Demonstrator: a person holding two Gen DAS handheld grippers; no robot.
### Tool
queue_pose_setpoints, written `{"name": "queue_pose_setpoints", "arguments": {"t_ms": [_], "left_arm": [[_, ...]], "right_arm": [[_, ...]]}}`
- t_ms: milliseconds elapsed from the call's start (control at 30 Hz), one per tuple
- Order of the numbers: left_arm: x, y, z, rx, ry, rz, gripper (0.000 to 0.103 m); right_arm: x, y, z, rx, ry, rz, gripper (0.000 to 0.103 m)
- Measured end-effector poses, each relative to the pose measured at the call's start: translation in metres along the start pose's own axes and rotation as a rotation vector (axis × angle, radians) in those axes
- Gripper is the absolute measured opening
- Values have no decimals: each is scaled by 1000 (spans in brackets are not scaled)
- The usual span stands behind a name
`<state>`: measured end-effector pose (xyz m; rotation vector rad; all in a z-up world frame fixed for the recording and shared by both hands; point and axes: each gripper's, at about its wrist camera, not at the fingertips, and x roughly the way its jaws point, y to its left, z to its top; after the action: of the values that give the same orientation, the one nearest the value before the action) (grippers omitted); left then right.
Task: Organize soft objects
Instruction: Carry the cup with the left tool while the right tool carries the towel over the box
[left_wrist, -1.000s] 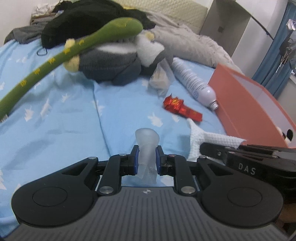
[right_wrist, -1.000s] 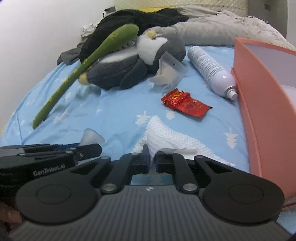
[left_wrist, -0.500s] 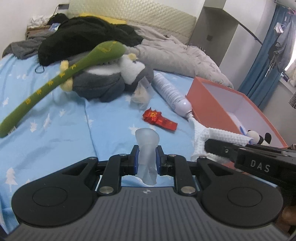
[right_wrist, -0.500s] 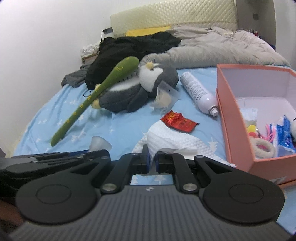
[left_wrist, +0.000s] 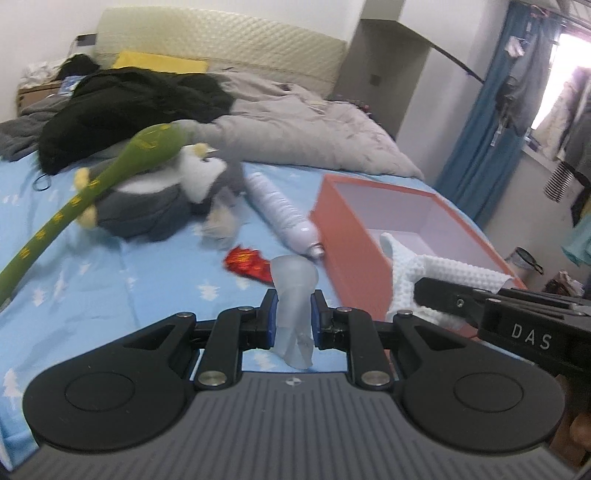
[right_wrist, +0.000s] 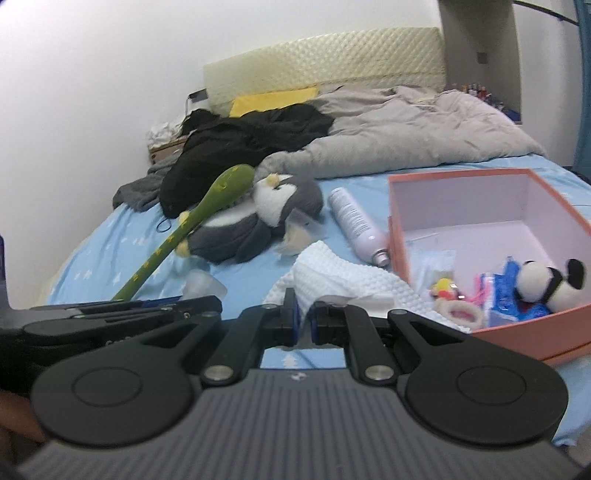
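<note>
The green plush snake (left_wrist: 92, 192) runs off the left edge of the left wrist view. The clear packet (left_wrist: 221, 230) beside the penguin plush (left_wrist: 162, 206) is motion-blurred. Small things inside the orange box (right_wrist: 461, 177) stay indistinct.

Black linkage fingers (left_wrist: 269, 317), blue pads, silver screws

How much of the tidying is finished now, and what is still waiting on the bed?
Done: the orange box already holds a panda plush and small items. In hand: the left gripper is shut on a translucent soft piece; the right gripper pinches a white knitted cloth. Left: the penguin plush and green snake toy lie on the sheet.
</note>
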<state>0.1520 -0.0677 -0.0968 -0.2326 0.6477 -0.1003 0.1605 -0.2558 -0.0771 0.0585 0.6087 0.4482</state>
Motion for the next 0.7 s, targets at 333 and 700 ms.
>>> {"name": "queue_pose_setpoints", "arguments": {"t_ms": [333,700], "left_arm": [[23,-63,20,73,40,-123,21],[104,-107,65,98,94,-184,21]], "right_arm": [[-38,-45,10,64,-30,-111,10],[-11,-106,31,136,4,-197,10]]}}
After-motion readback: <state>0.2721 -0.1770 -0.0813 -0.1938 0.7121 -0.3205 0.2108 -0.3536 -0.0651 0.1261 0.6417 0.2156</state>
